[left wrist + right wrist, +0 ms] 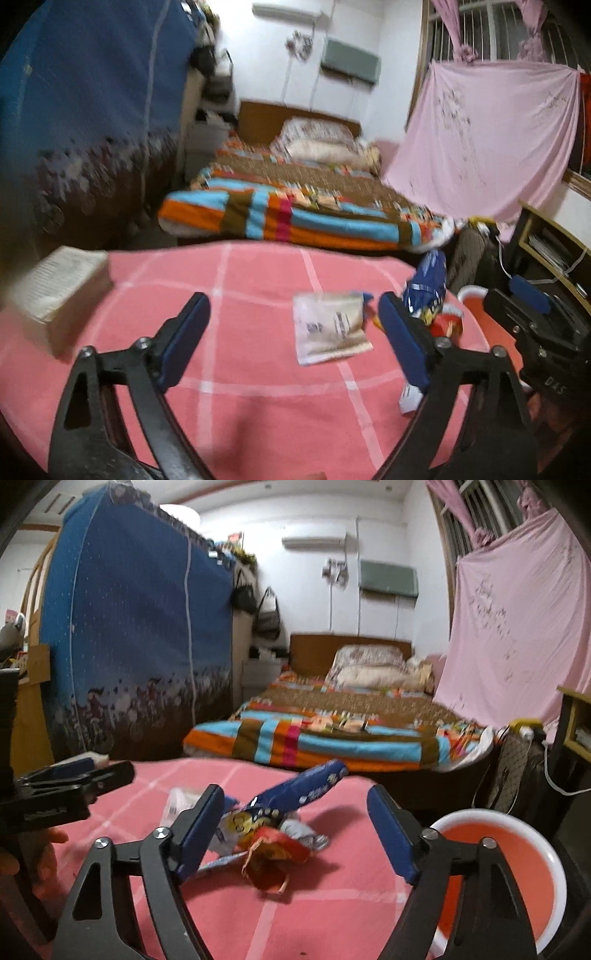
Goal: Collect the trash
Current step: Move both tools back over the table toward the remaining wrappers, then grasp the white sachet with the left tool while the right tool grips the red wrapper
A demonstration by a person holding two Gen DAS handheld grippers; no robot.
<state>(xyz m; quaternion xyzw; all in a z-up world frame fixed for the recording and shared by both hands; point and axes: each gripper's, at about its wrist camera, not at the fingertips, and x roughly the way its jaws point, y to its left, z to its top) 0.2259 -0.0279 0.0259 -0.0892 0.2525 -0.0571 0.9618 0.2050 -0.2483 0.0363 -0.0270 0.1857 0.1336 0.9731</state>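
So, left to right: box [59, 295] at desk [258, 406] edge; left gripper [291, 332] released, white packet [328, 326] between its jaws. Right gripper [295, 827] released around the blue and red wrappers [273, 834]. Risk: crumpled foil slips or snags the pink cloth; bin [517, 867] sits off the desk edge.

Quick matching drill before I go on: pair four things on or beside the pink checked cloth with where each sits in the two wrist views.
Things:
1. white packet
2. red wrapper
3. orange bin
4. pale box

Places:
A. off the cloth's right edge, lower down
B. far left on the cloth
C. flat between the left tongs' fingers
D. crumpled between the right tongs' fingers, under the blue wrapper

Pairs: 1-C, 2-D, 3-A, 4-B
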